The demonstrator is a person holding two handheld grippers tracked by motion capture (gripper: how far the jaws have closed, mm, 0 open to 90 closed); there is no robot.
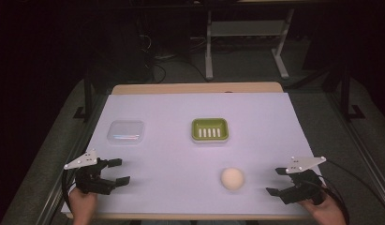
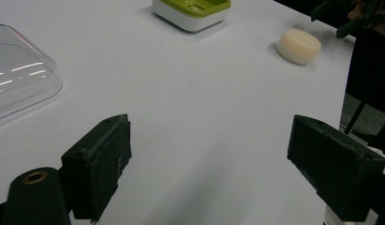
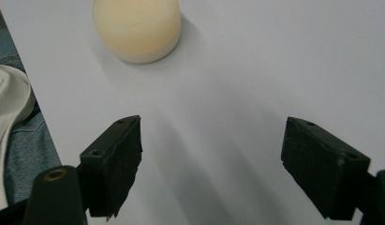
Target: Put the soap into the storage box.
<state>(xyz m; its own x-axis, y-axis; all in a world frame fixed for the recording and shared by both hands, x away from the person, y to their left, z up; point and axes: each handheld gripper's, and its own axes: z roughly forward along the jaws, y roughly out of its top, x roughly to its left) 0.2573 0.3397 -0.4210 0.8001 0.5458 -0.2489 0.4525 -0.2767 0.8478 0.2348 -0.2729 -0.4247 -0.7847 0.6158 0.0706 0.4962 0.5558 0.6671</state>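
Both tongs gape, holding nothing: left tongs point(image 1: 116, 171) at the bench's point(image 1: 171, 154) 8 o'clock corner, right tongs point(image 1: 277, 181) at 4 o'clock. The soap point(image 1: 232, 178) lies just beside the right tongs, at their 9 o'clock.

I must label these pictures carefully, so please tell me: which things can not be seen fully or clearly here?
- Clear lid: left gripper view, cut off by the left edge.
- Green soap dish: same view, cut off by the top edge; its inside is hidden.
- Round soap: right gripper view, its top is cut off by the upper edge.
- Right claw: left gripper view, dark and cropped in the corner.
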